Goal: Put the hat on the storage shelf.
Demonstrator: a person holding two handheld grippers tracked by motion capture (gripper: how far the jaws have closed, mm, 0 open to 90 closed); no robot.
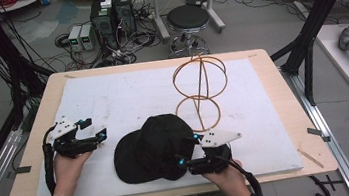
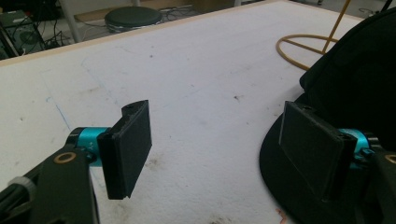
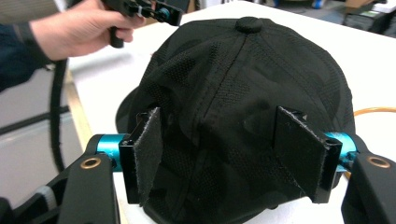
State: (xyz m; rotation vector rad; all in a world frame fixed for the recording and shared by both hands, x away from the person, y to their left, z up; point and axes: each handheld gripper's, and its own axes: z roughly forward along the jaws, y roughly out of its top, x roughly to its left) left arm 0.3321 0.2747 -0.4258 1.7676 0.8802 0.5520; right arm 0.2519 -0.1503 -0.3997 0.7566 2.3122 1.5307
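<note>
A black baseball cap (image 1: 151,148) lies crown-up on the white mat (image 1: 112,95), its brim toward the left. My right gripper (image 1: 188,150) stands open at the cap's rear right. In the right gripper view its pads (image 3: 148,154) sit on either side of the cap's back (image 3: 243,79) without pinching it. My left gripper (image 1: 94,129) is open just left of the brim. In the left gripper view its right pad (image 2: 310,149) hovers over the brim (image 2: 280,186) and the left pad (image 2: 128,149) over bare mat. A copper wire stand (image 1: 200,89) of rings rises behind the cap.
The mat covers most of a wooden table (image 1: 37,145). A thin wooden stick (image 1: 311,158) lies near its right front corner. Beyond the far edge are a round stool (image 1: 188,20), computer boxes (image 1: 112,15) and cables. Black frame posts (image 1: 314,20) flank the table.
</note>
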